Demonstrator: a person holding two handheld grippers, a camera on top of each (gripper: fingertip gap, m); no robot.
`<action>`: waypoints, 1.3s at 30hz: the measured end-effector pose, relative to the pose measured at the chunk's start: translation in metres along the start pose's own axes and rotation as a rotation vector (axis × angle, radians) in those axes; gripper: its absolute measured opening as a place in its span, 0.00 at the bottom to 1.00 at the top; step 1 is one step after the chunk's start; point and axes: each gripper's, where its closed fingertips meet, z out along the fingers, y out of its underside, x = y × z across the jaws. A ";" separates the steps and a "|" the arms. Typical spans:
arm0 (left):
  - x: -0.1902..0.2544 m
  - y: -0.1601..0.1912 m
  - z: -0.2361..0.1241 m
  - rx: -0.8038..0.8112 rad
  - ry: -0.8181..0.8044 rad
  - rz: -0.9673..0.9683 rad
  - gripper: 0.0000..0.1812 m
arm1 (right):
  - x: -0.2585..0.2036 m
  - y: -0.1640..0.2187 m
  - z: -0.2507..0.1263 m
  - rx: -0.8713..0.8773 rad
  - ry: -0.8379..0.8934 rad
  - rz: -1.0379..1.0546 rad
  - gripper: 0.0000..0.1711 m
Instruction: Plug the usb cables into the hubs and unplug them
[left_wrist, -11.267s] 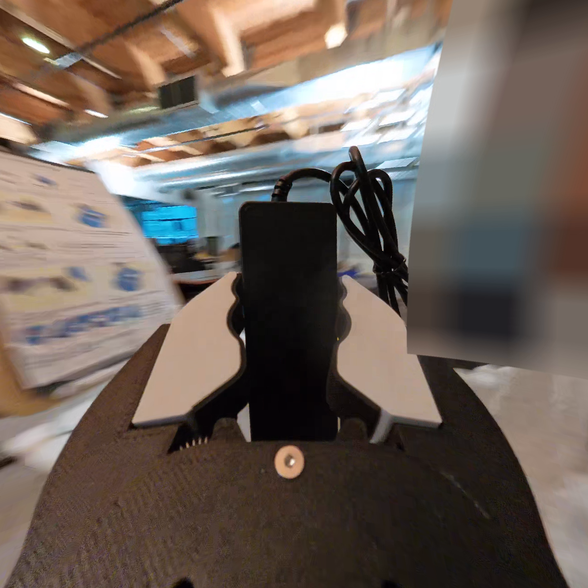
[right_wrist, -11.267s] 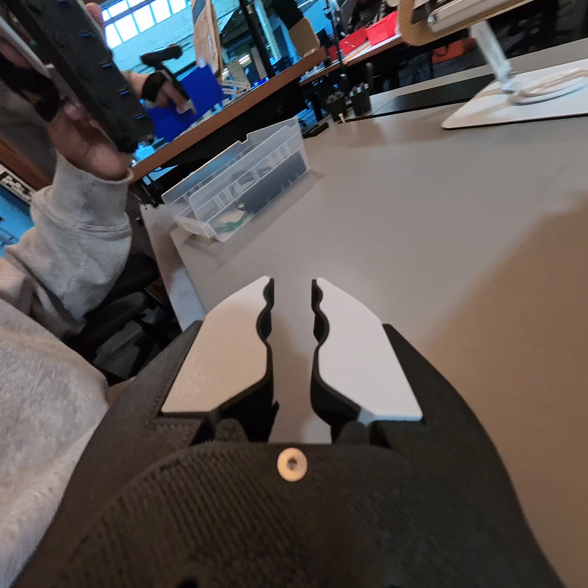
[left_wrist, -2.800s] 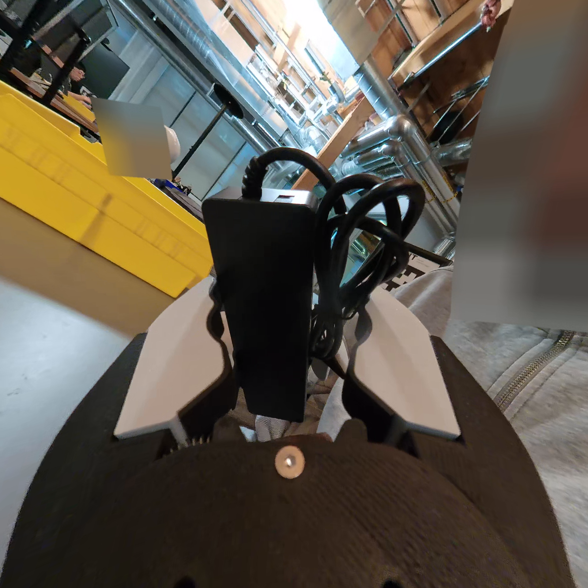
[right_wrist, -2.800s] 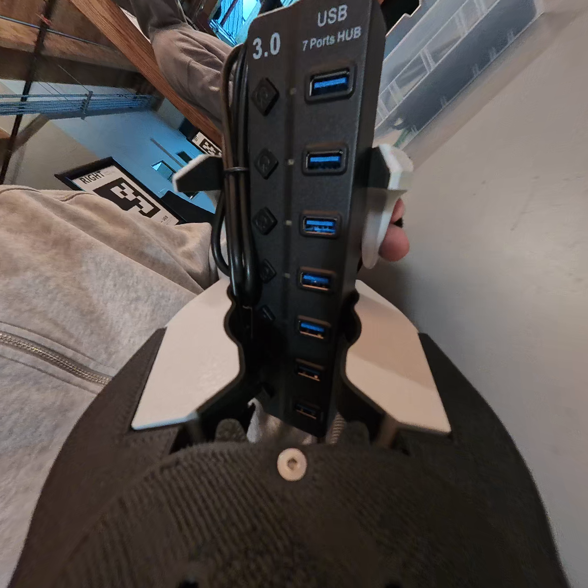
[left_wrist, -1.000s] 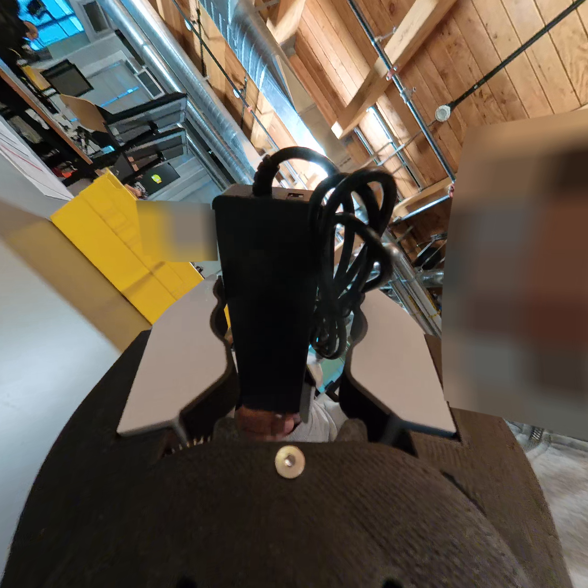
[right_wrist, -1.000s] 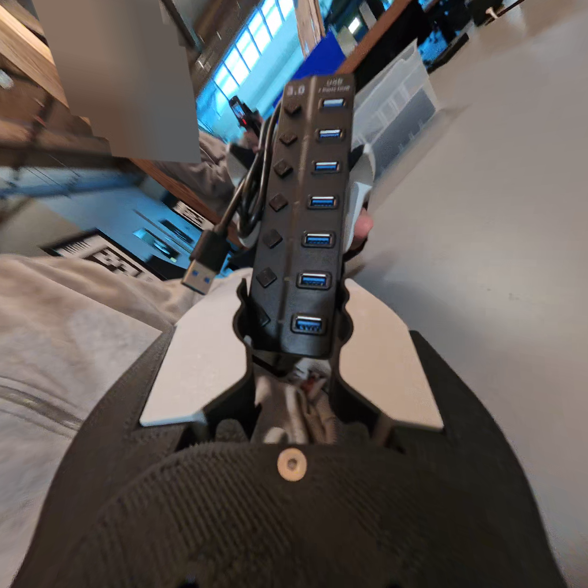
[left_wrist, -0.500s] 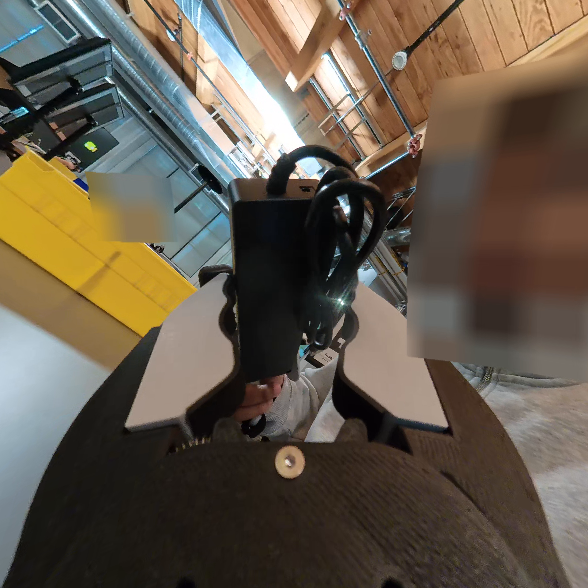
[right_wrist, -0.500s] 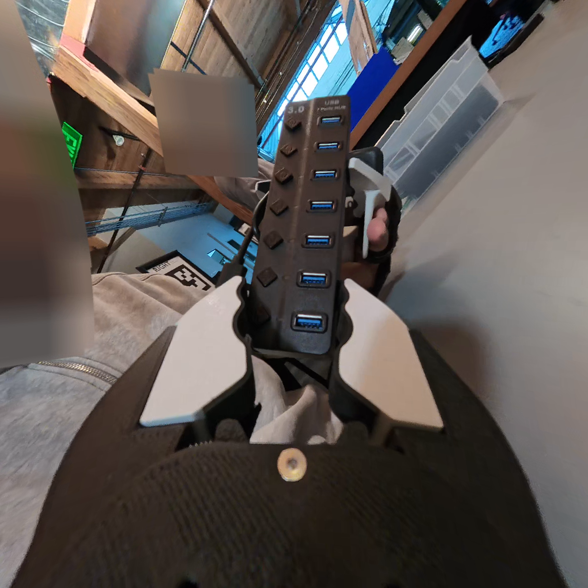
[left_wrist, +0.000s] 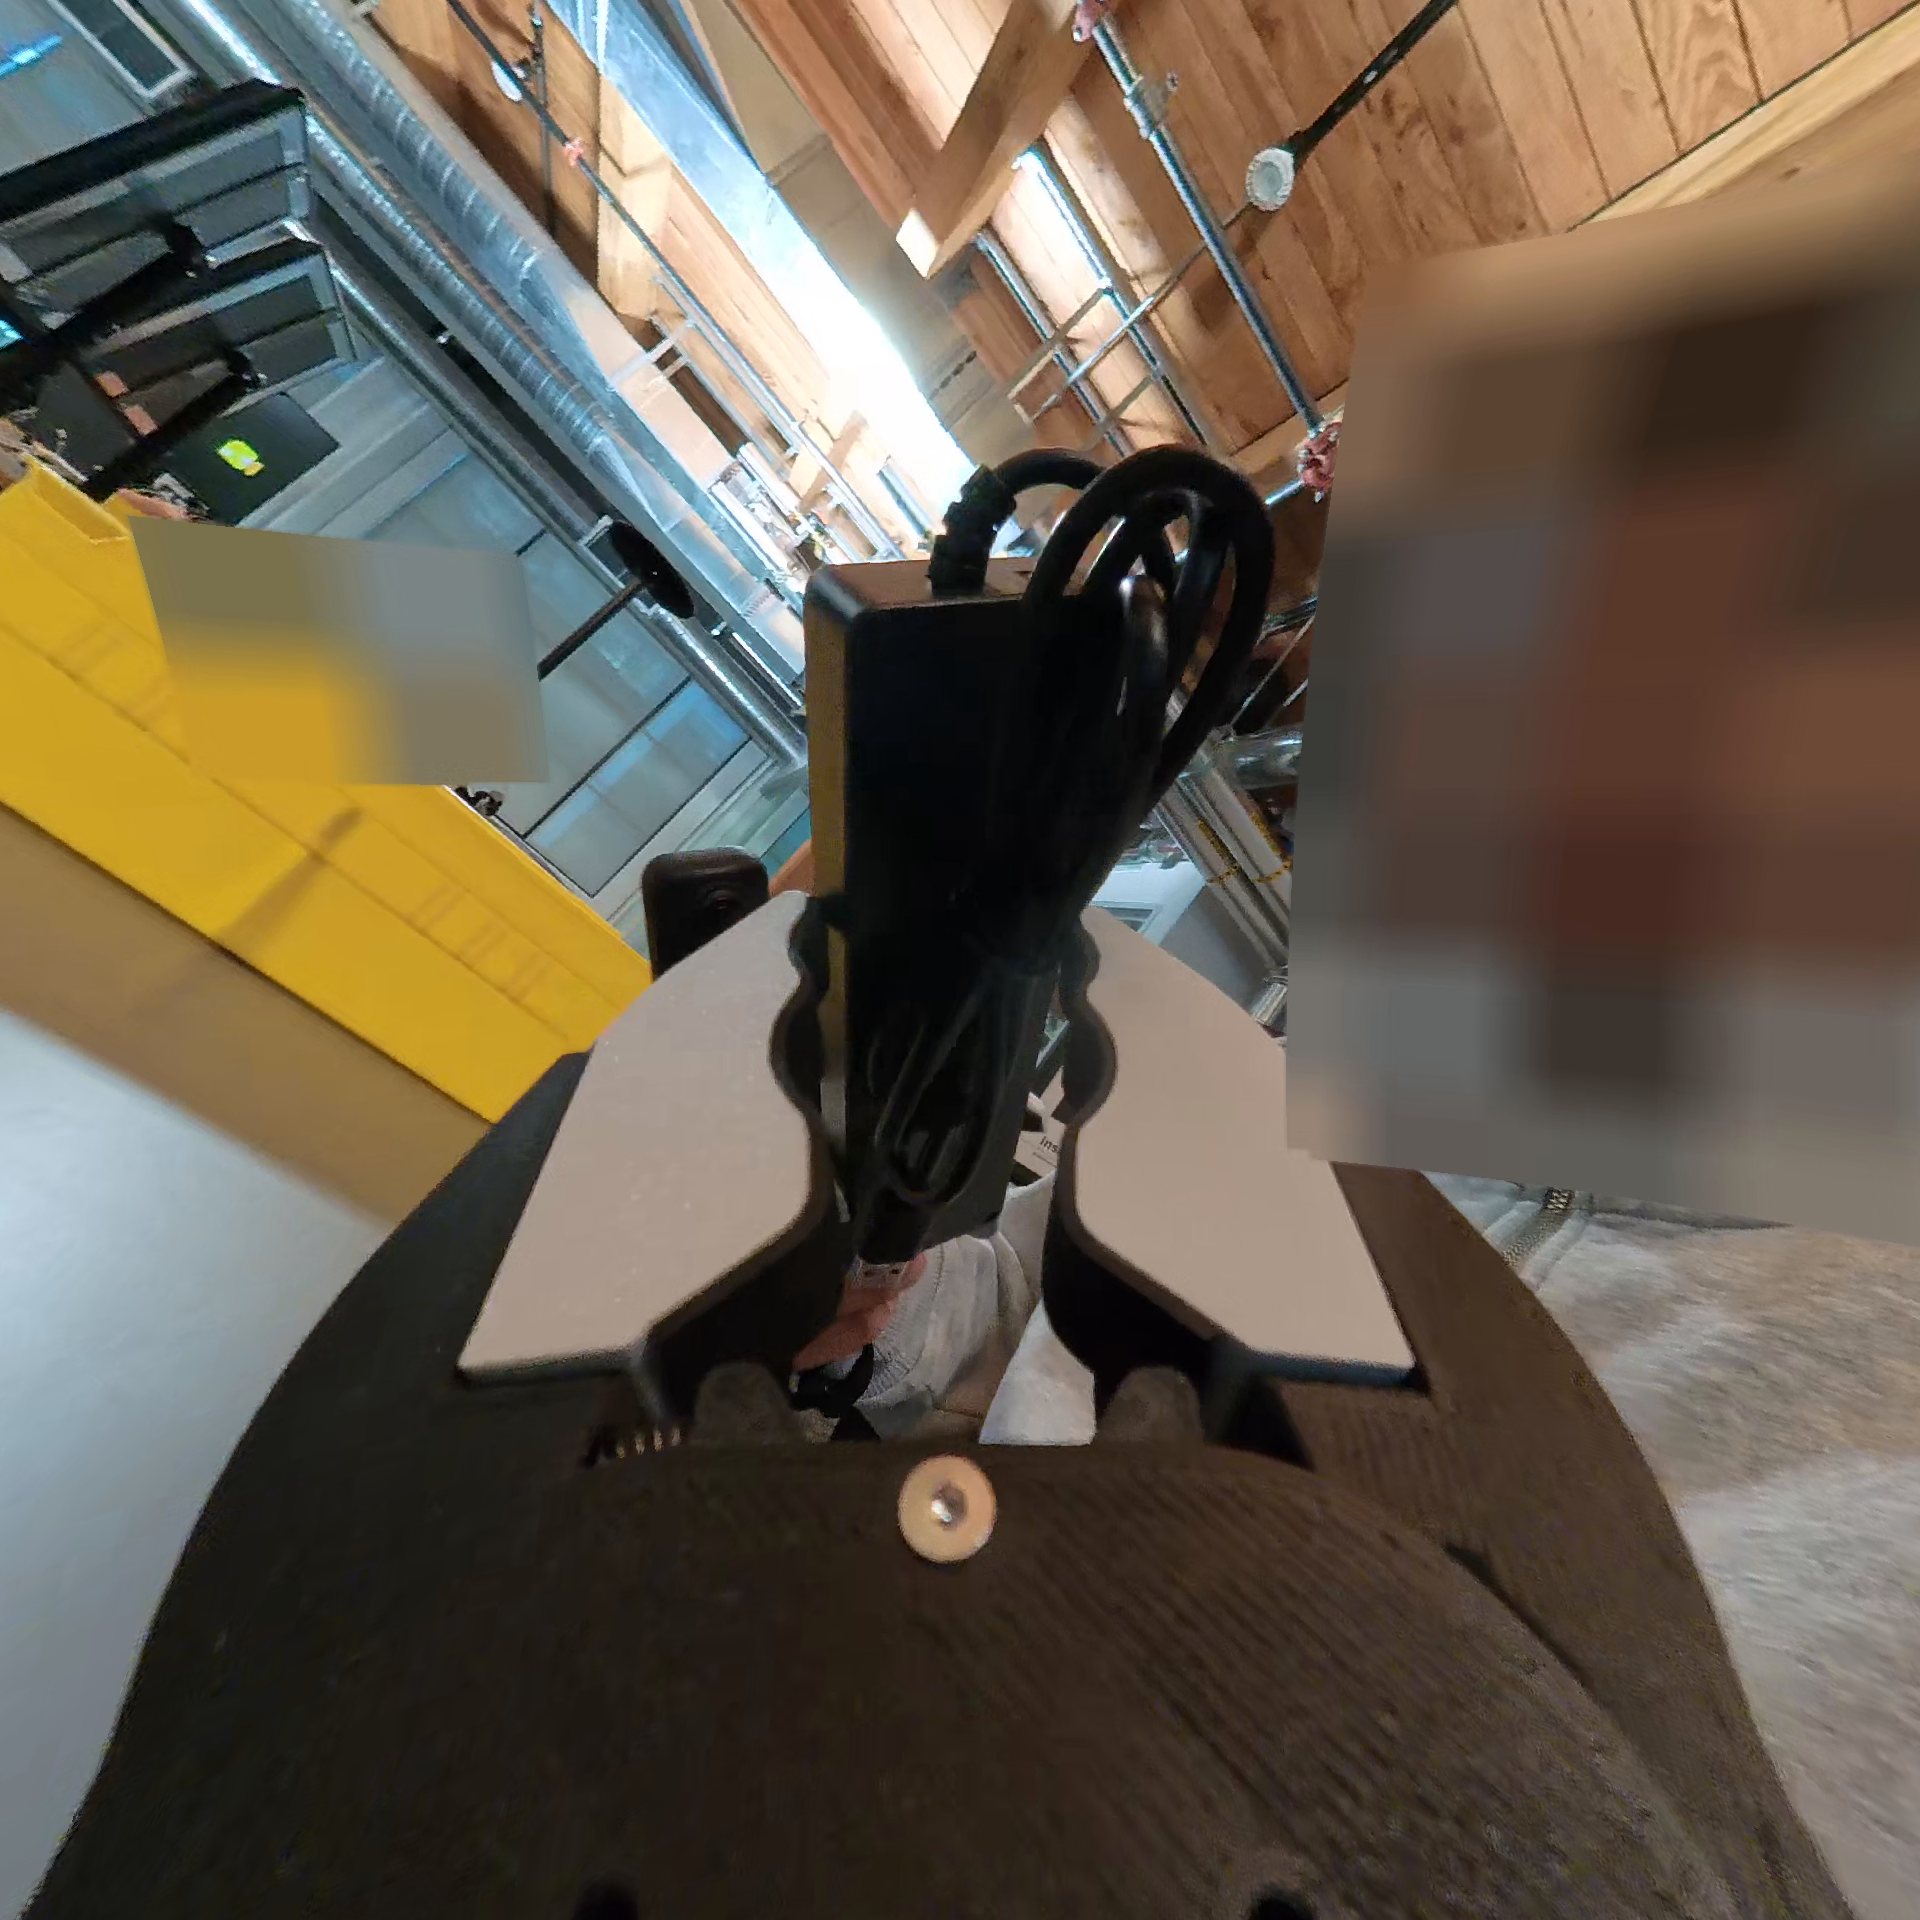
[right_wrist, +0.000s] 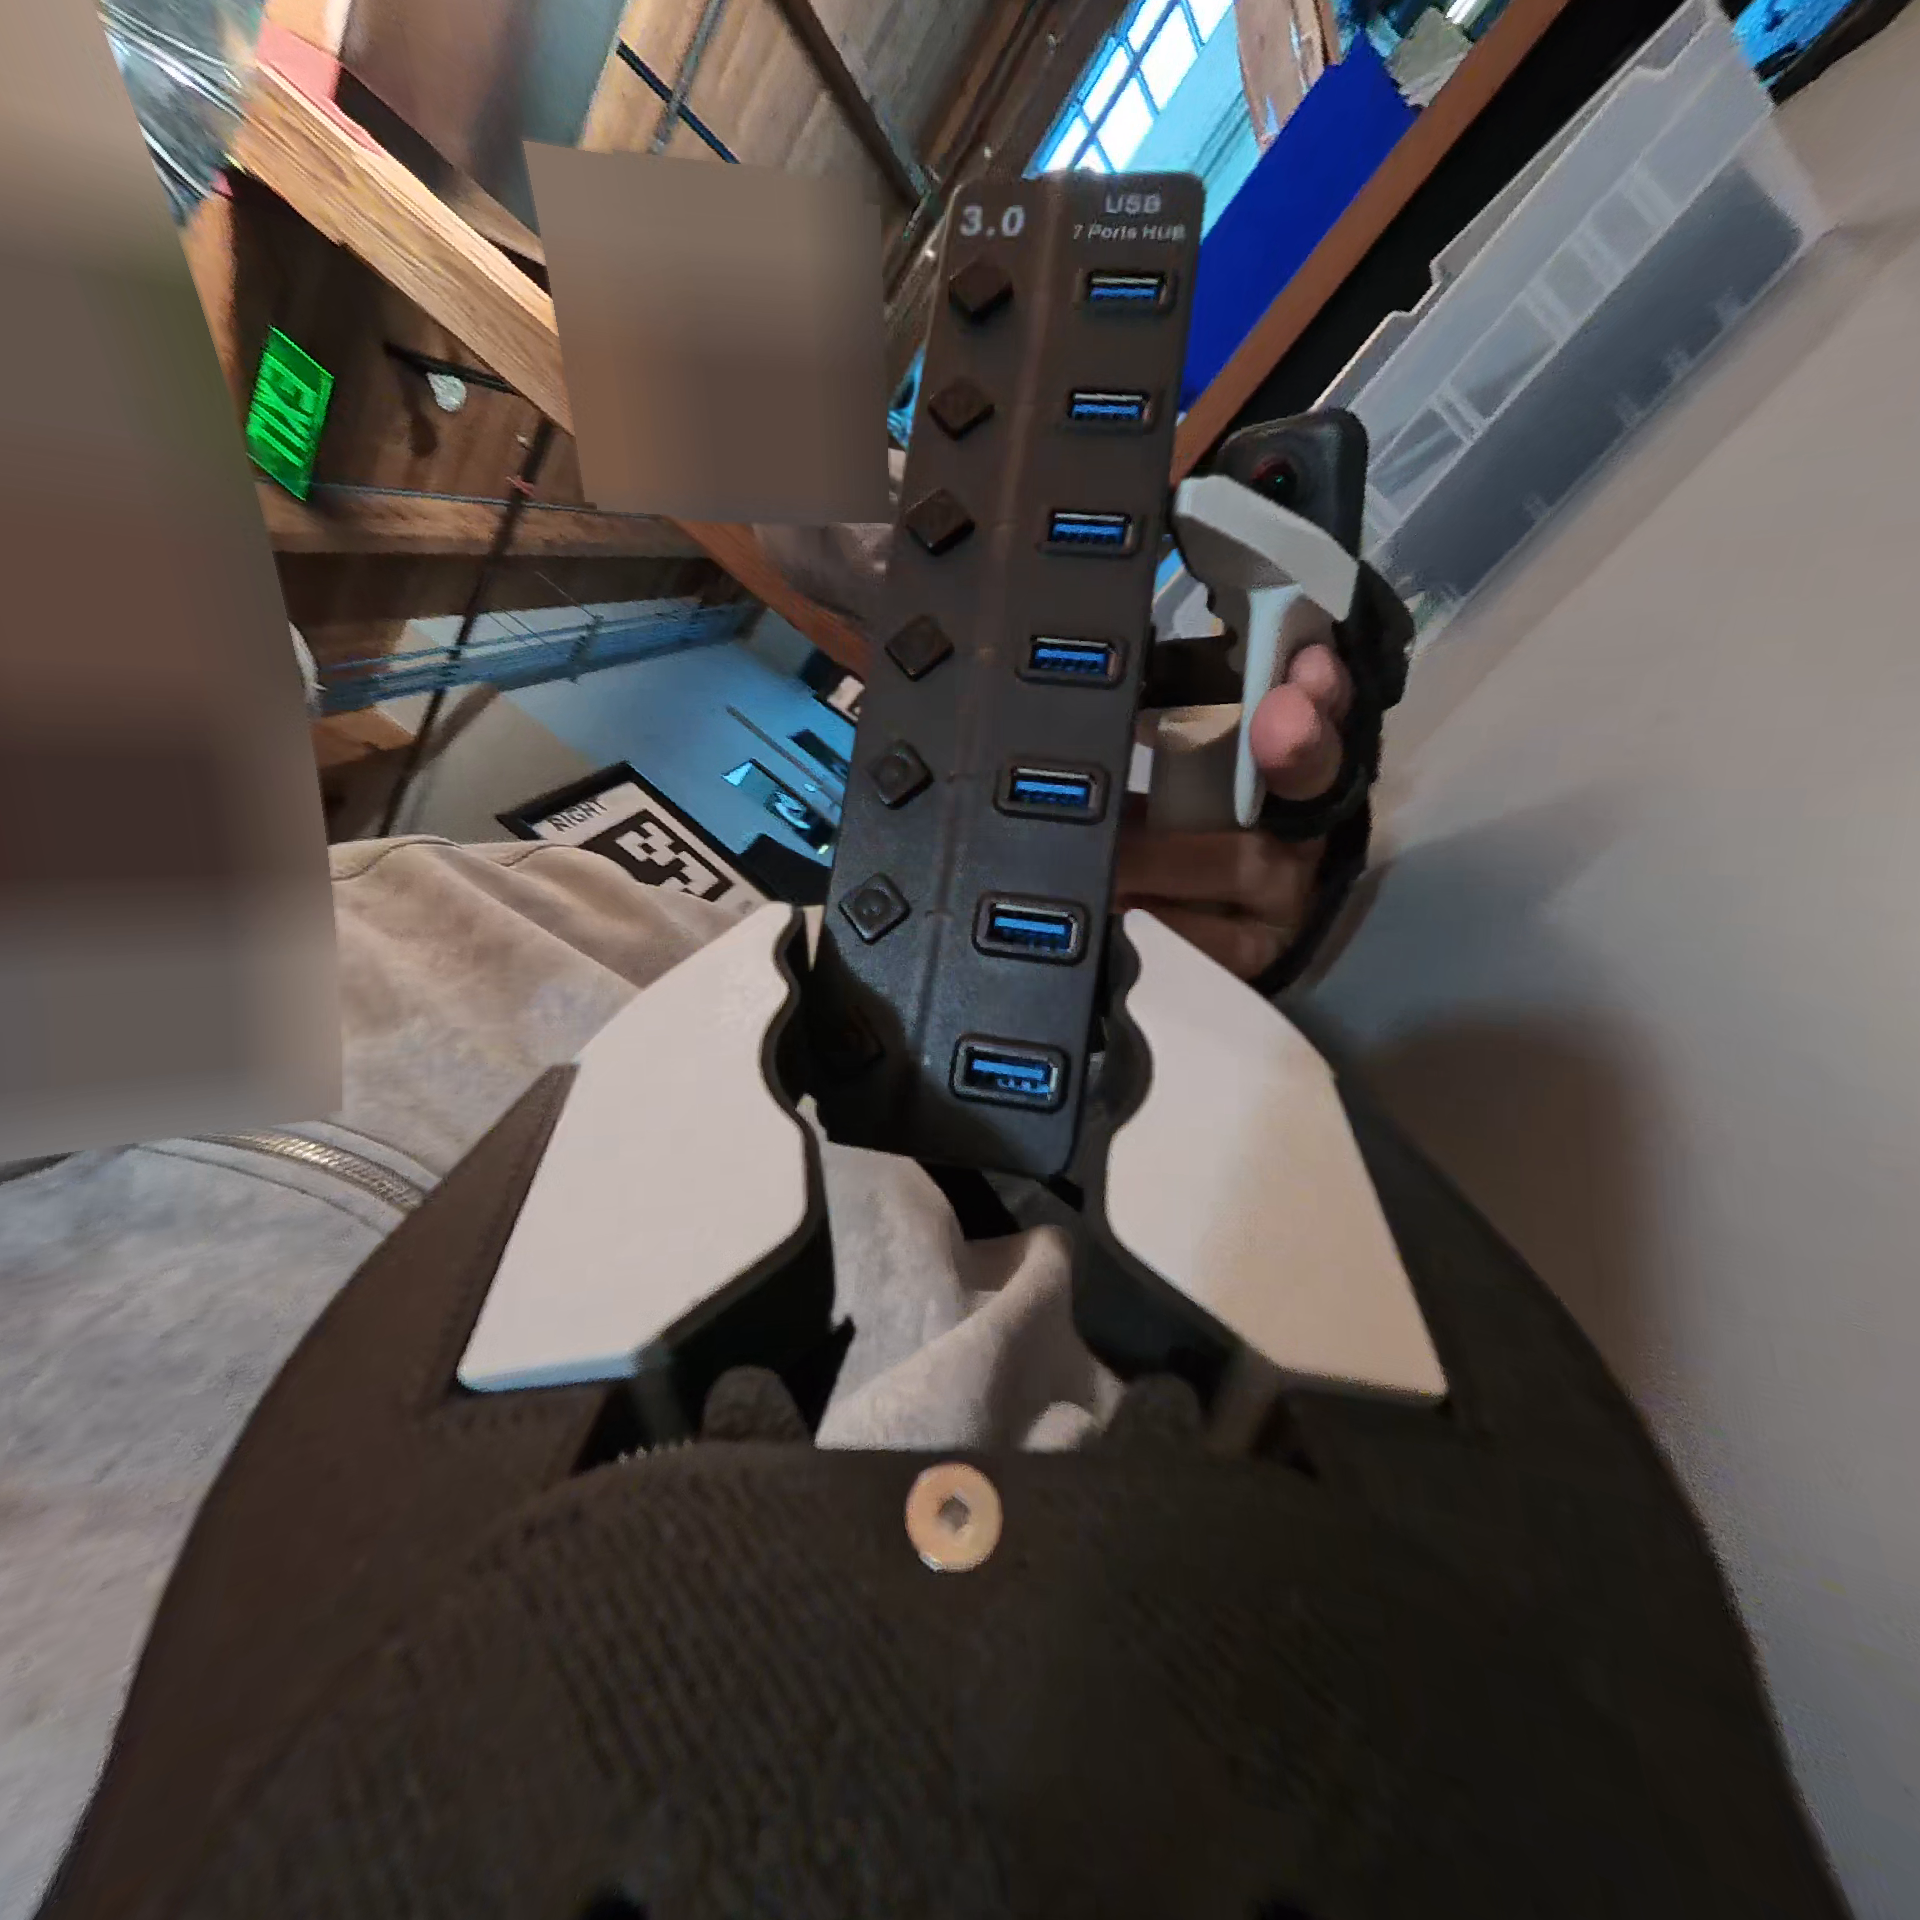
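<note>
In the left wrist view my left gripper (left_wrist: 940, 935) is shut on a black USB hub (left_wrist: 914, 748), seen from its plain back. A coiled black cable (left_wrist: 1132, 665) lies across the hub between the fingers, and its plug (left_wrist: 883, 1242) hangs at the bottom. In the right wrist view my right gripper (right_wrist: 961, 925) is shut on the lower end of a black hub (right_wrist: 997, 623) with several blue ports facing me, all empty. The left gripper's grey finger (right_wrist: 1257, 561) and a hand (right_wrist: 1299, 717) sit against that hub's right edge. I cannot tell whether both views show one hub.
Yellow bins (left_wrist: 312, 883) stand at the left over a pale table surface (left_wrist: 125, 1299). Clear plastic bins (right_wrist: 1558, 312) stand at the back right of the pale table (right_wrist: 1662, 935). A person's grey sweatshirt (right_wrist: 156, 1351) is close behind both grippers.
The cable bundle moved from beside the hub onto its back, and the plug now shows low in the left view. In the right view the hanging plug left sight and the left gripper came in.
</note>
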 end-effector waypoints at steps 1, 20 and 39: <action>-0.001 0.000 0.001 0.007 -0.008 -0.005 0.24 | 0.001 0.000 0.000 -0.002 0.015 -0.010 0.32; -0.009 0.024 0.013 -0.082 -0.084 0.041 0.31 | 0.018 0.015 0.004 -0.120 0.172 -0.162 0.32; -0.011 0.013 0.008 -0.092 -0.154 0.128 0.30 | 0.031 0.012 0.000 -0.103 0.263 -0.196 0.36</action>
